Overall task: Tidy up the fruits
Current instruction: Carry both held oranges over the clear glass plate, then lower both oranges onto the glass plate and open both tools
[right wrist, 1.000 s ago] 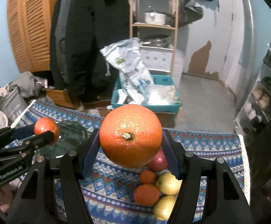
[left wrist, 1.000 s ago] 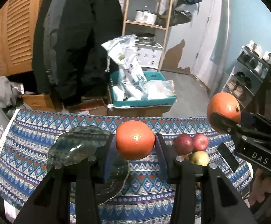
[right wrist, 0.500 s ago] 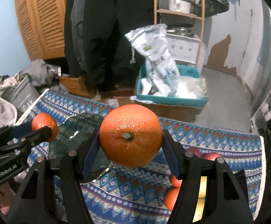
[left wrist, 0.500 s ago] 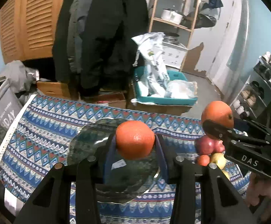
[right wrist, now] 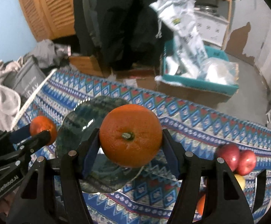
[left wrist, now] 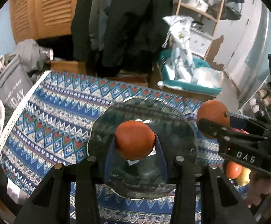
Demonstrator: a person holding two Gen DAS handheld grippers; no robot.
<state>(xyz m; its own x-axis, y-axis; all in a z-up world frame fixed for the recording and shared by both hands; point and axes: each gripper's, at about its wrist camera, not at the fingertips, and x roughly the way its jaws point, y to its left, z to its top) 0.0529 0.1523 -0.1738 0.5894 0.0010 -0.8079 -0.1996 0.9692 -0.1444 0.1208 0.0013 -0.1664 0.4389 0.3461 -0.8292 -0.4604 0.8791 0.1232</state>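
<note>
Two tools, left (left wrist: 135, 141) and right (right wrist: 130, 140), each clamp an orange above the glass plate's (left wrist: 172, 119) rim, apart.

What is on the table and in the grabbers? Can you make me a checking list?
Surface: patterned blue tablecloth covering the table.
Job's things: glass plate, nothing resting on it; two red apples, a yellow fruit and another orange on the cloth.
Clutter: nothing seen on the cloth.
Grippers: left gripper holds a small orange above the plate; right gripper holds a big orange.
Cables: nothing seen.
Surroundings: teal bin, hanging coats, wooden shelf.
</note>
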